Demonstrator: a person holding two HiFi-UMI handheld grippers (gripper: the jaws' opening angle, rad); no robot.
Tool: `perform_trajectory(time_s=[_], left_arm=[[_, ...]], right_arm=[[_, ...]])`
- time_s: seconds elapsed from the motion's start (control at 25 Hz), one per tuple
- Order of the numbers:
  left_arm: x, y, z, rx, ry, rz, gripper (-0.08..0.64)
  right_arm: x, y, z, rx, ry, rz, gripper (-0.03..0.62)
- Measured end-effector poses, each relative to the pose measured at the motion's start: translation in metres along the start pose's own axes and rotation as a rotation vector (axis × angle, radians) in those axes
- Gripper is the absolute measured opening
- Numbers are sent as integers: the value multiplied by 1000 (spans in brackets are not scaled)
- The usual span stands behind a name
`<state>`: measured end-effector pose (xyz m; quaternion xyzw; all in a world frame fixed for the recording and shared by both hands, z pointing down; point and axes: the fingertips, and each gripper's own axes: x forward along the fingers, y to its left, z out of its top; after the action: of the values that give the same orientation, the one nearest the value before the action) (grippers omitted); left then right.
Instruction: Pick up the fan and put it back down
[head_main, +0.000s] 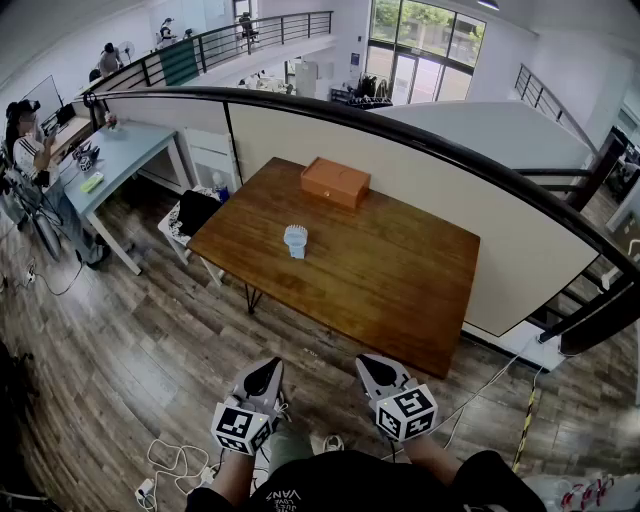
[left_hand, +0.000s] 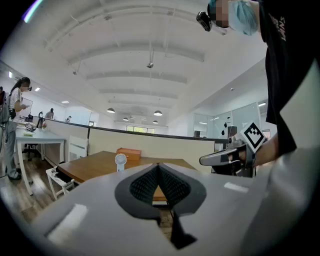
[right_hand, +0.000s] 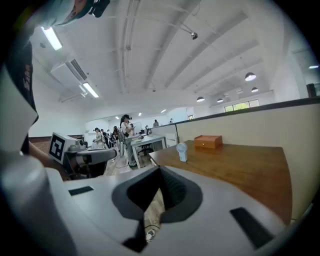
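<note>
The left gripper has its fingers clenched together, tips meeting, with nothing between them. The right gripper is the same: its fingers are closed on nothing. In the head view, the left gripper and the right gripper are held side by side, a little apart. Both are above the wooden floor, short of the near edge of the surface, and both point toward it.

The fan is well apart from both pairs of fingers and touches neither. It stands upright on the surface toward its left end, roughly midway between the near and far long edges. In the left gripper view the fan shows beyond the closed tips and to their left. In the right gripper view the fan shows beyond the tips and slightly to their right.

An orange-brown box lies past the fan, near the far edge, apart from it. A low cream partition with a dark rail runs behind the far edge. Off the left end of the surface stands a white chair with something dark on it. Farther left, a person is at a pale blue desk. Cables lie on the floor beside the left gripper.
</note>
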<state>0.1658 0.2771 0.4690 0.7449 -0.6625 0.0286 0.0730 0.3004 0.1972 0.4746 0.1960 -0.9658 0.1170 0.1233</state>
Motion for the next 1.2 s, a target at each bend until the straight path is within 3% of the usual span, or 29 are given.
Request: perform_trajectory(time_s=[0.4, 0.6, 0.68, 0.72, 0.76, 0.8, 1.2], left_arm=[[12, 3, -1, 3, 21, -16, 9], [26, 17, -3, -2, 35, -35, 9], [34, 24, -5, -24, 48, -53, 20], [38, 28, -6, -32, 55, -61, 68], [42, 34, -7, -38, 64, -70, 150], [46, 40, -9, -42, 74, -79, 186], [96, 137, 0, -50, 132, -152, 200]], right_arm=[[14, 0, 9, -8, 6, 25, 11], [33, 0, 20, 36, -52, 63, 14], [44, -2, 23, 41, -51, 70, 102], [50, -3, 24, 43, -46, 72, 164], [57, -5, 24, 44, -39, 72, 173], [64, -7, 25, 46, -32, 68, 174], [154, -36, 47, 87, 10, -78, 181]])
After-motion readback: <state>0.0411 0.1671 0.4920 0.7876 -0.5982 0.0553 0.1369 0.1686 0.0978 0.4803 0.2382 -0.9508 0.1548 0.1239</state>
